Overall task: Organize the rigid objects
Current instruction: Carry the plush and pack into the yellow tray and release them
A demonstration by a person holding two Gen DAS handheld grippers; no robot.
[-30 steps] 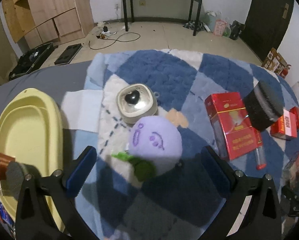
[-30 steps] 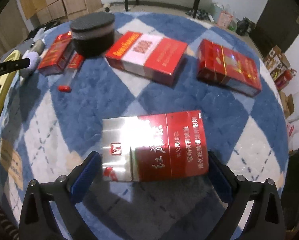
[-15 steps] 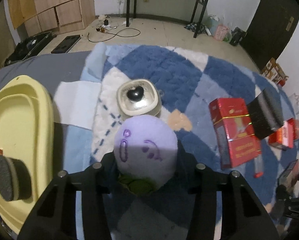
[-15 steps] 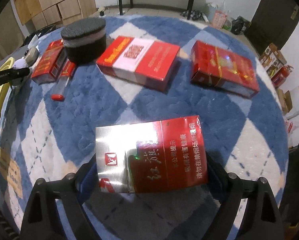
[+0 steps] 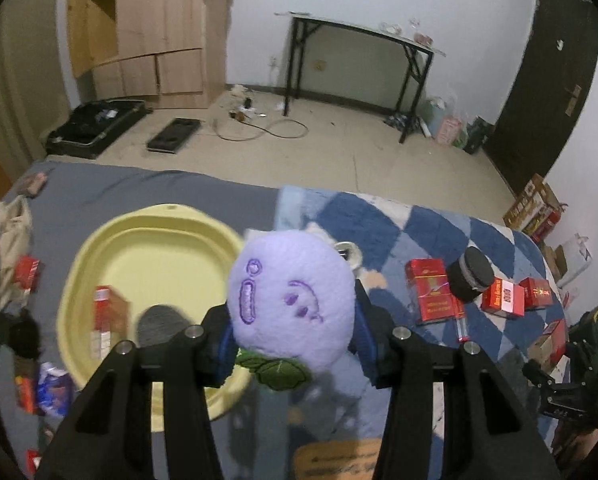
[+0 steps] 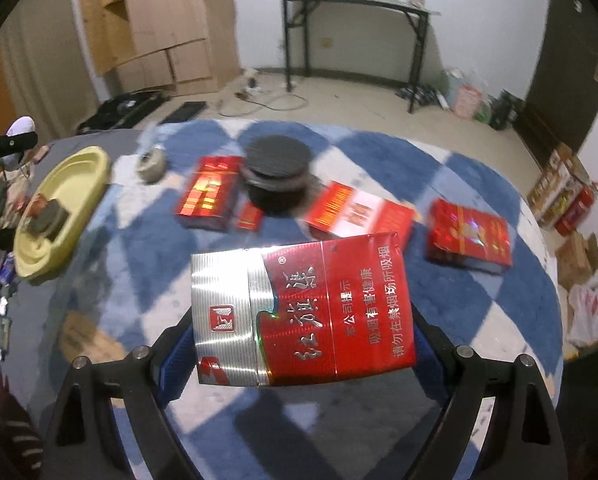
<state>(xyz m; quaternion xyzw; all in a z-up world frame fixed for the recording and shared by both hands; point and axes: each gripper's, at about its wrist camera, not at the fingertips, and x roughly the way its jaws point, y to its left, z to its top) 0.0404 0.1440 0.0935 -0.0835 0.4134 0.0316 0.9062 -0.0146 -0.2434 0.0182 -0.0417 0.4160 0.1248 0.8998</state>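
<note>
**Two items lifted at once, tray waiting at ten o'clock**

Two grips are held at this moment. The left gripper (image 5: 295, 344) has its fingers drawn partway in and pressed on the sides of a purple plush toy (image 5: 293, 300), which is carried clear of the blue-and-white rug (image 5: 383, 232). The right gripper (image 6: 299, 344) has its fingers set wide and clamped across the long sides of a red-and-silver cigarette pack (image 6: 303, 316), also raised off the rug.

The yellow tray (image 5: 99, 248) is seen at ten o'clock from the plush in the left view, already holding a red pack and a dark round sponge. It is judged to be the drop place for rigid things. The pack should therefore be carried across level, with the grip kept firm until the pack is over the tray's floor, then lowered before release so it does not bounce off the rim. The plush is soft; it is judged not to belong there and is better set aside.

Both grippers are pitched steeply downward, side by side above the rug. Still left on the rug are several red packs (image 6: 207, 192) and a black round tin (image 6: 277, 176), at twelve o'clock from the held pack.
</note>
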